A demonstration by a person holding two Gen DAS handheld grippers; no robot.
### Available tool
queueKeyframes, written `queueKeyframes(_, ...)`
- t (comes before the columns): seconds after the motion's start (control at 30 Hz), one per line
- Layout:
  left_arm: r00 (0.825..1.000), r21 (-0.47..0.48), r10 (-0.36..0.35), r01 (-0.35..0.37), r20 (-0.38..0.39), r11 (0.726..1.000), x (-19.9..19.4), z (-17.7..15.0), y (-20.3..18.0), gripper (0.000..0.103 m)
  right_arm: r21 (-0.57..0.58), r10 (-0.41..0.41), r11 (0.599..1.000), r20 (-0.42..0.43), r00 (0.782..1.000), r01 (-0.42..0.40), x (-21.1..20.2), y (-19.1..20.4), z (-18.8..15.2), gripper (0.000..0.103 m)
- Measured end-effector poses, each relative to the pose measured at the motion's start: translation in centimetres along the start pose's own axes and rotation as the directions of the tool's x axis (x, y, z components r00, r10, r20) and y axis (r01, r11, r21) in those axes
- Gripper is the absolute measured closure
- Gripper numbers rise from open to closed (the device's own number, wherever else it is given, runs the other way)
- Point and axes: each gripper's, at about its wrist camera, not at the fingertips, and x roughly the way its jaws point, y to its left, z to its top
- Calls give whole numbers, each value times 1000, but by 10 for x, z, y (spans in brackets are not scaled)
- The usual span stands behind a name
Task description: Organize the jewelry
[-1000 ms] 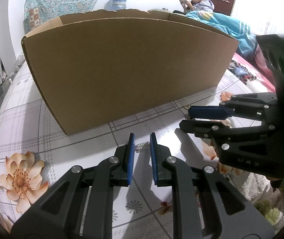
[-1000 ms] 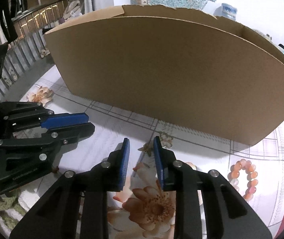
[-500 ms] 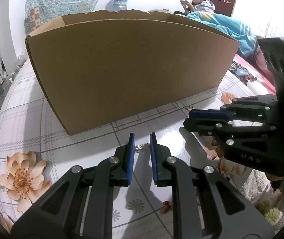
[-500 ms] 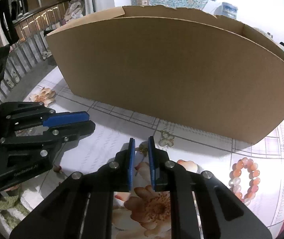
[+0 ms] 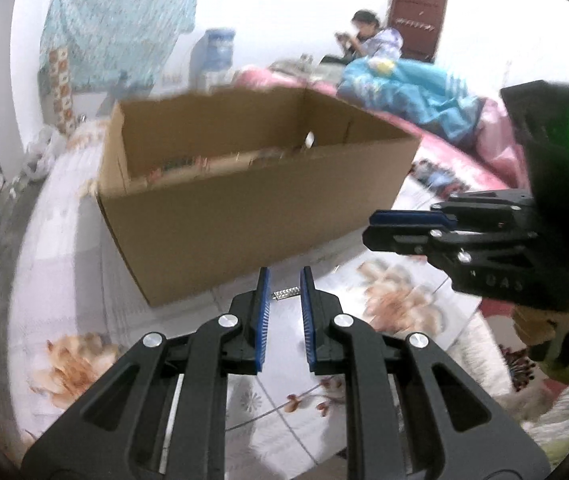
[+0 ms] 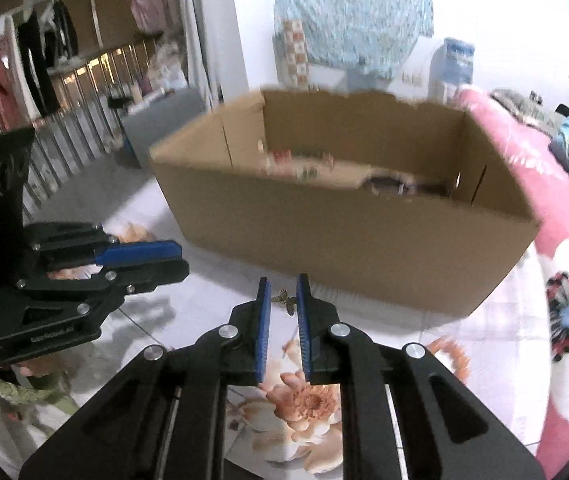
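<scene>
Two claws grip tiny trinkets — box [image 5: 244,208] contents blurred, unreadable.

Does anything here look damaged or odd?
Yes: the open brown cardboard box has a ragged, torn back rim with no flaps. Oddly for jewelry, an orange bead bracelet lies loose on the flowered tablecloth.

Matt brown corrugated card on the cardboard box [image 5: 244,208], raw and ragged along the top edge. Glossy, smooth floral tablecloth [image 5: 84,320] underneath, catching the light. Matt black plastic on the left gripper [image 5: 283,292], with ribbed blue rubbery pads [image 5: 262,312] and bright round metal pins. Same matt black plastic and blue pads on the right gripper [image 6: 283,300]. Shiny silvery metal on the small hair clip [image 5: 285,293]; dull gold-toned metal on the butterfly brooch [image 6: 284,300].
</scene>
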Motion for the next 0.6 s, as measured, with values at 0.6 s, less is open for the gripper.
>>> queueKeyframes(0.6, 940, -271, -152, 67, -305, 960, 103, 109, 91, 89, 185, 220, 969, -334, 917, -166, 109, -79, 126, 90)
